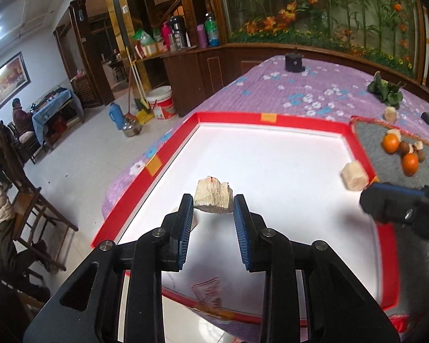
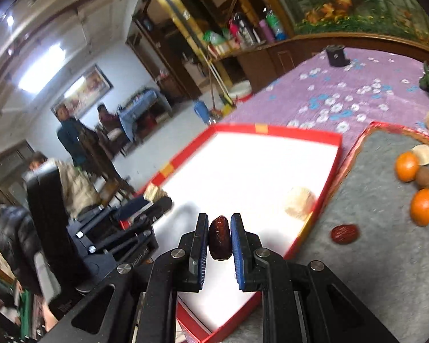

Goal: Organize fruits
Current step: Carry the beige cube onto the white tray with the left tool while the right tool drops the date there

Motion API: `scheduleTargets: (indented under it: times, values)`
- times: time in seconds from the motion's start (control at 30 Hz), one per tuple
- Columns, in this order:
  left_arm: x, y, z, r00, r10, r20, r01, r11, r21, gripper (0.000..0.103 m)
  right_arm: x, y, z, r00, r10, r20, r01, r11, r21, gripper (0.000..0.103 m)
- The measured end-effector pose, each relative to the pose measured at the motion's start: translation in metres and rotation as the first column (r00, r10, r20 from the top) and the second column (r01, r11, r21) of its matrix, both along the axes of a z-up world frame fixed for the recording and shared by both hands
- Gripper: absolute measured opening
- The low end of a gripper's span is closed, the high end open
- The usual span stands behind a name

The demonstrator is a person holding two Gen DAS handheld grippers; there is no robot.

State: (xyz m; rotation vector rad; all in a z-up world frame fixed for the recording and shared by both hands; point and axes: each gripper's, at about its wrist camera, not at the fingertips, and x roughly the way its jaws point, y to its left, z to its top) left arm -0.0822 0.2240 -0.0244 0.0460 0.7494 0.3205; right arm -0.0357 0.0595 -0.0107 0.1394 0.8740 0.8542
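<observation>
Covering table, purple floral cloth (image 1: 314,91), red-rimmed tray (image 1: 271,120), tiled floor (image 1: 94,154)

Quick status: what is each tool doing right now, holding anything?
Left tool: shut on the pale fibrous cut chunk, above the red-rimmed white tray.
Right tool: shut on the dark red wrinkled date.

A purple floral-clothed table (image 1: 314,85) carries a red-rimmed white tray (image 1: 228,120), grey mat (image 1: 369,137) and greens (image 1: 386,91).

On the tabletop (image 1: 314,91) the tray (image 1: 243,118) lies left of the mat (image 2: 386,243). One chunk (image 1: 354,176) sits in the tray by its right wall; oranges (image 2: 406,166) lie on the mat.
</observation>
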Motion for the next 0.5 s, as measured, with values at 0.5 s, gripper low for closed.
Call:
scheduleTargets:
  times: [0.5]
  values:
    - [-0.011, -0.001, 0.0, 0.999, -0.019, 0.025, 0.019, 1.0, 0.0, 0.045, 0.007, -0.069, -0.005, 0.991, -0.132, -0.007, 0.133, 0.987, 0.087, 0.024]
